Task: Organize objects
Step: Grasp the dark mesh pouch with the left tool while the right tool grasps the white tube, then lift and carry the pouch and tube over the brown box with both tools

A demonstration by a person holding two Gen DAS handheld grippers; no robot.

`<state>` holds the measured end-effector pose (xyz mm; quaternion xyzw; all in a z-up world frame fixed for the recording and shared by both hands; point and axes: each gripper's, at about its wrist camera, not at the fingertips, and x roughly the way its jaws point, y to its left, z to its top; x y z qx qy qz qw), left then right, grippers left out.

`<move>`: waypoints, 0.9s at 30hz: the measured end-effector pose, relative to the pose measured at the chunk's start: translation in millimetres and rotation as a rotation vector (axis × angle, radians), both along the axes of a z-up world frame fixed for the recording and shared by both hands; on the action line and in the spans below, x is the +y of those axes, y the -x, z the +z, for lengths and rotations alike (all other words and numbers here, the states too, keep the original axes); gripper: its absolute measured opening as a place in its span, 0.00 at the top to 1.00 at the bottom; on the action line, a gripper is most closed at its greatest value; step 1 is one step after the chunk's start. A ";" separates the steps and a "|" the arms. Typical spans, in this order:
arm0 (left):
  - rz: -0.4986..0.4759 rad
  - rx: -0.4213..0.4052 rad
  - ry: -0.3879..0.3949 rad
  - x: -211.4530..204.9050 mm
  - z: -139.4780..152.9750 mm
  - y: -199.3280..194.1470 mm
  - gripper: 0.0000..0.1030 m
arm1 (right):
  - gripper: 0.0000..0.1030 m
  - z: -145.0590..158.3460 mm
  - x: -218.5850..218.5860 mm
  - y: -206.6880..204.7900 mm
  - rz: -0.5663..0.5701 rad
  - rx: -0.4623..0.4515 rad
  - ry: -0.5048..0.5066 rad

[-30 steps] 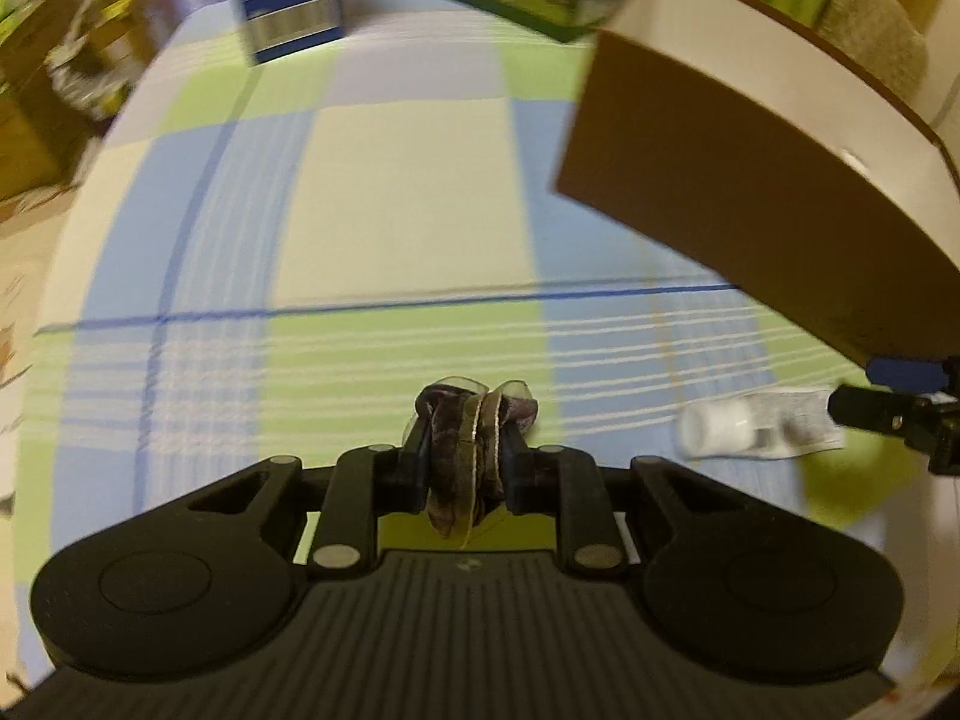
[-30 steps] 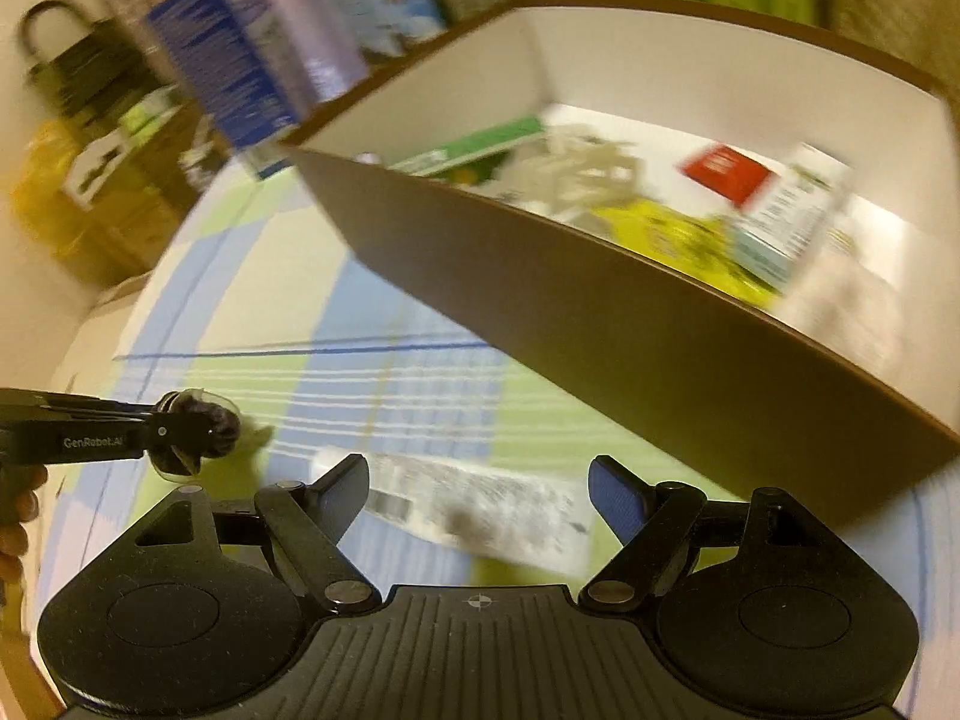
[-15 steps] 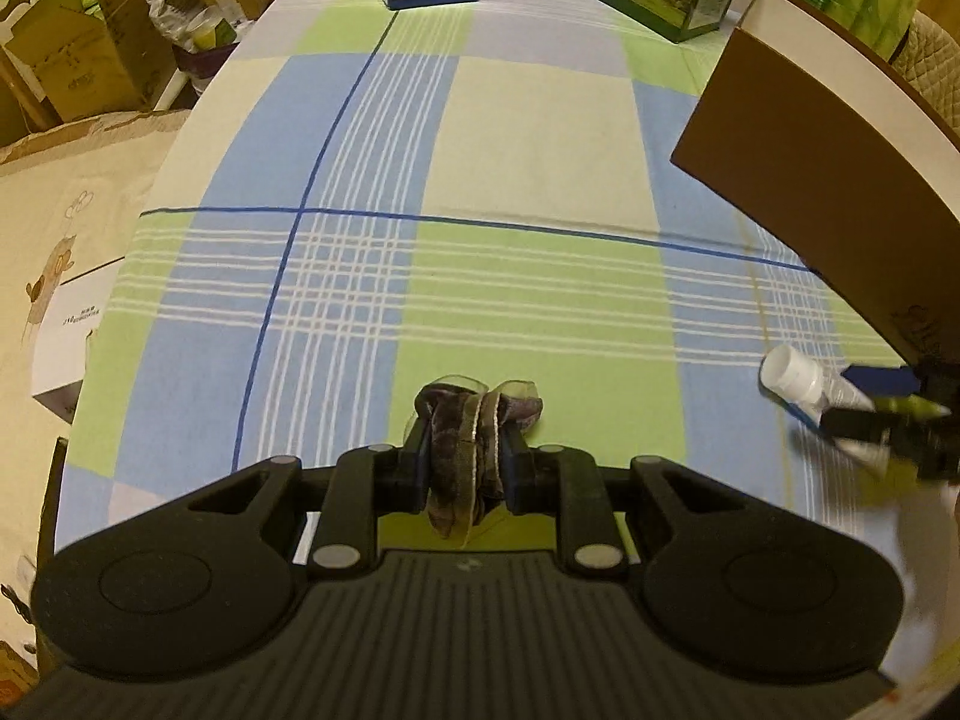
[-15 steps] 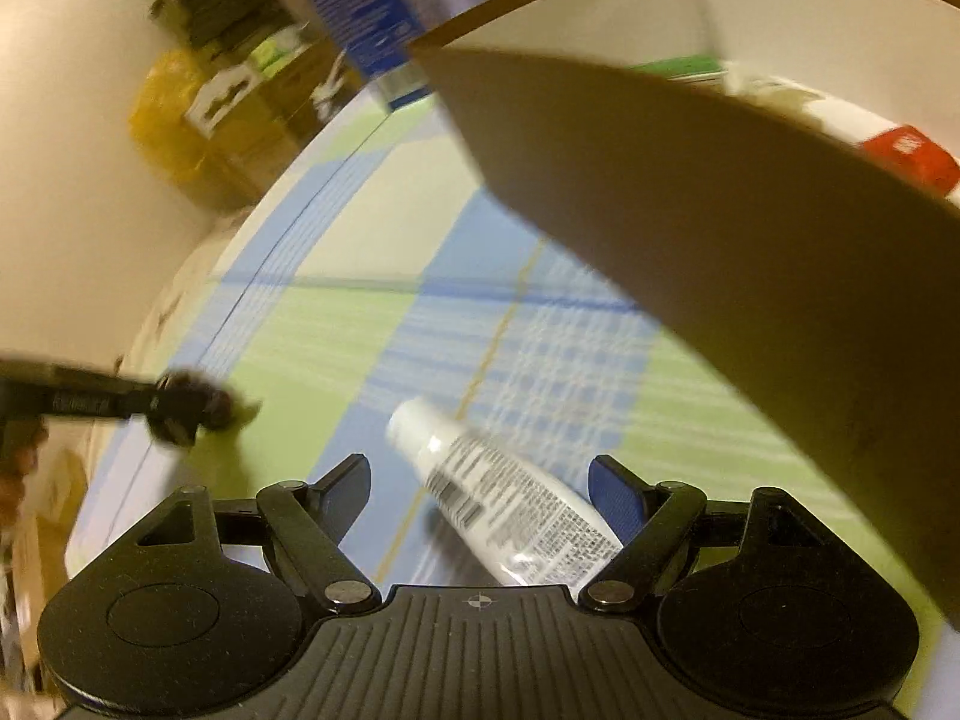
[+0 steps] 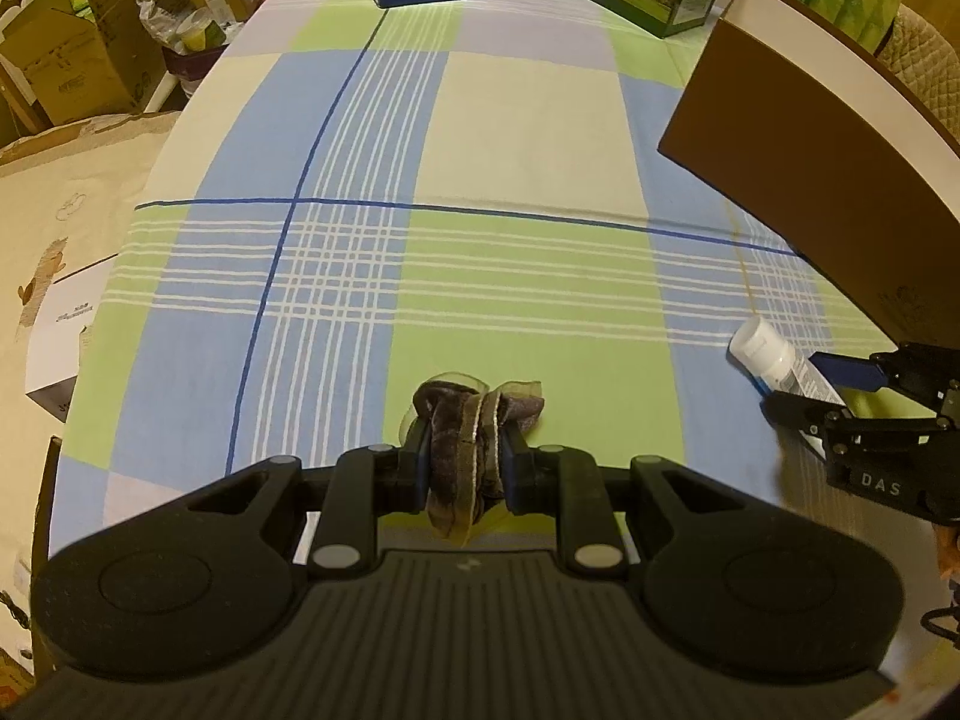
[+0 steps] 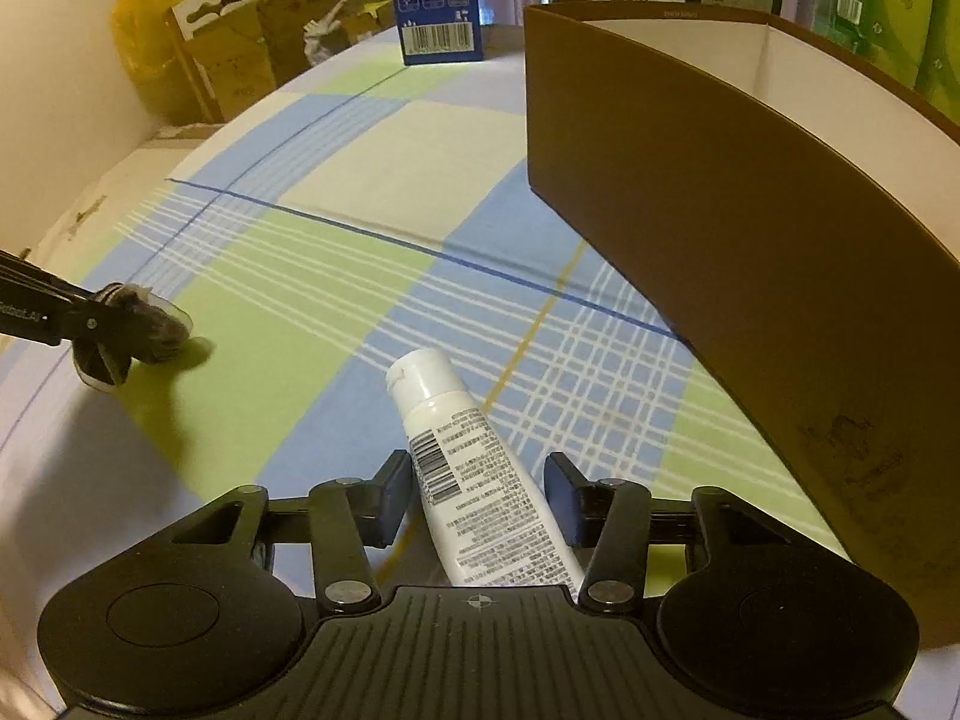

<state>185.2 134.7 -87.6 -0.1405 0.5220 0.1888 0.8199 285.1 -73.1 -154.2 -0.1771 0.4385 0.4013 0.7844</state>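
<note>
Left gripper (image 5: 462,456) clamps one dark scrunchie (image 5: 471,438); right gripper (image 6: 480,495), jaws apart, straddles one white tube (image 6: 474,468).

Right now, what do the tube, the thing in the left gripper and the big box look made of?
Tube: smooth white plastic, glossy sheen. Scrunchie: dark velvety fabric, probably, with sheer ribbon edges. Box: matte brown cardboard, white inside, thin straight walls.

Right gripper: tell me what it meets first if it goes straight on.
The white tube already lies between the right gripper's open fingers. Beyond its cap comes bare tablecloth, then probably the blue carton.
</note>
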 end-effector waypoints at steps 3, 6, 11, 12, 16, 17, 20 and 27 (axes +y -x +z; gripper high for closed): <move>-0.014 -0.003 0.004 -0.7 -0.1 3.0 0.82 | 0.59 2.0 1.1 5.3 -0.044 0.004 0.023; -0.031 -0.003 0.010 -2.0 -1.4 6.1 0.82 | 0.60 4.0 -1.7 12.3 -0.085 0.014 0.041; -0.073 0.002 0.023 -6.9 -5.1 11.2 0.82 | 0.61 6.6 -8.4 29.0 -0.132 0.040 0.059; -0.081 0.003 0.027 -7.7 -6.0 11.9 0.82 | 0.61 6.9 -9.2 34.1 -0.130 0.043 0.063; -0.113 0.012 0.037 -10.9 -10.4 14.5 0.82 | 0.61 7.0 -9.7 52.1 -0.112 0.028 0.077; -0.120 0.013 0.039 -11.6 -11.4 14.8 0.82 | 0.61 6.0 -7.7 54.8 -0.108 0.013 0.085; -0.140 0.015 0.040 -13.7 -12.7 15.2 0.82 | 0.61 4.2 -5.3 60.4 -0.120 -0.009 0.086; -0.183 0.005 0.039 -19.9 -8.6 14.5 0.83 | 0.63 6.9 -7.3 59.0 -0.157 0.021 0.067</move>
